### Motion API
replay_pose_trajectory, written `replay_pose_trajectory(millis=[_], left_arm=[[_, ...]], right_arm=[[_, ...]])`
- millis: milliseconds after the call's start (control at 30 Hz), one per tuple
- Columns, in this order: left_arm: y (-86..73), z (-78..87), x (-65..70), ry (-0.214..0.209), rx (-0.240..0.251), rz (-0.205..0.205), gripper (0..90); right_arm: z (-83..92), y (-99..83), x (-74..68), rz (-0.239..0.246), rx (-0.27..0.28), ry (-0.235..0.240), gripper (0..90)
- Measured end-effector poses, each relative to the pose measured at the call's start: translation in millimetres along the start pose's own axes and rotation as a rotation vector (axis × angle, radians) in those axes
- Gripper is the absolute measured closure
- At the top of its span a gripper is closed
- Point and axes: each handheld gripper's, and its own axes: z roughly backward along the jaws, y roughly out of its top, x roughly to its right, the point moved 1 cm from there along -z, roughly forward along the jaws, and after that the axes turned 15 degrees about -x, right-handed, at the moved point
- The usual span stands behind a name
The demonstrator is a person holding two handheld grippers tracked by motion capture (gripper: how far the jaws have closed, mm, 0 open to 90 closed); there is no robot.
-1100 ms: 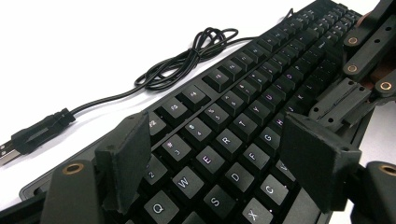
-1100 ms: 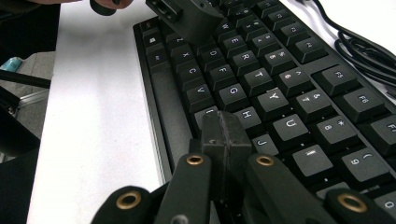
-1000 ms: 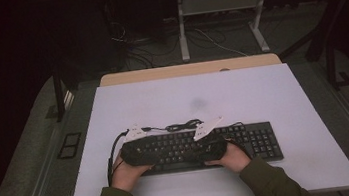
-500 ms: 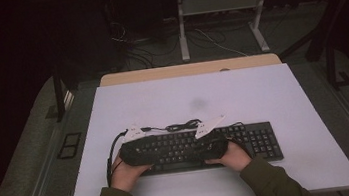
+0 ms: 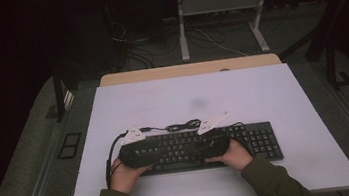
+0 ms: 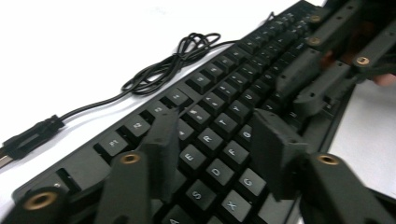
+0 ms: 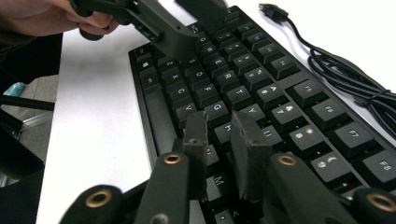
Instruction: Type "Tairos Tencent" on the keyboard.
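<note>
I hold my 2 grippers low over the keyboard (image 5: 261,140), which lies flat on the near half of the white table (image 5: 262,87), long side across, its right end with the number pad bare beside my right hand (image 5: 232,155). It is black with white legends on the keys. Its black cable (image 5: 182,126) lies bundled in loops on the table just behind it, the plug (image 6: 30,137) end lying loose on the white top.

My left gripper (image 6: 212,140) hangs over the letter keys around E and D with a clear gap between its jaws; they have just been closing, and nothing is held between them, the keys lying beneath. My right gripper (image 7: 219,135) sits over the keys near H with its jaws a narrow slot apart; they have just been opening, with no thing clamped. My left hand (image 5: 123,172) is at the keyboard's left end.
</note>
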Motion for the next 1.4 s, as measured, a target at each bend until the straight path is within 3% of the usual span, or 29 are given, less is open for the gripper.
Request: replay_pose_trajectory(millis=[433,800,1167,1400], left_arm=[[-0.1,-0.7,7.6,-0.082,-0.042,-0.055,88.6],[-2.3,-7.4,10.6,-0.105,-0.088,-0.071,88.9],[-5.0,-17.3,11.1,-0.093,-0.158,-0.098,88.9],[-5.1,-17.6,10.9,-0.095,-0.161,-0.107,88.9]], right_arm=[[5.4,-1.3,7.9,-0.040,0.042,-0.005,53.9],[7.9,-2.2,13.8,-0.084,0.066,-0.038,36.6],[9.6,-2.5,16.1,-0.102,0.075,-0.054,34.1],[10.0,-2.6,16.5,-0.105,0.075,-0.056,33.9]])
